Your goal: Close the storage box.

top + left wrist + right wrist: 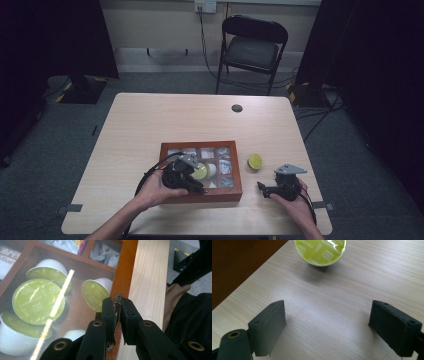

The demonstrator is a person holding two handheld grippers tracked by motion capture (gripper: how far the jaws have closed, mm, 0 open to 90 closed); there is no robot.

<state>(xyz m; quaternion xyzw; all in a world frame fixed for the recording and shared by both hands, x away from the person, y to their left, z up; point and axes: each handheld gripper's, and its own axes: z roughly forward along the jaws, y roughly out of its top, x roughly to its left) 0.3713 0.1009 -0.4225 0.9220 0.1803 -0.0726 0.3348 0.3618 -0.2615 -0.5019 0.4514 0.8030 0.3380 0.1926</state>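
— Capsules, where are they seen?
— Several green-lidded capsules (37, 301) are held inside the wooden box (172, 147) on the table (140, 120), under its glass lid; one loose capsule (320, 251) is set on the table just beside the box's right side.
— And the jaws?
— The left gripper (117, 312) is clamped on a small metal clasp (117, 298) at the box's front edge; the right gripper (327, 325) is spread wide above bare wood, near the loose capsule.

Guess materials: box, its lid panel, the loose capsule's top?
Box: looks like reddish-brown wood with a smooth stained finish. Lid panel: clear glass or plastic, going by the glare streak over the capsules seen through it. Loose capsule: glossy yellow-green film or foil top, printed and shiny.
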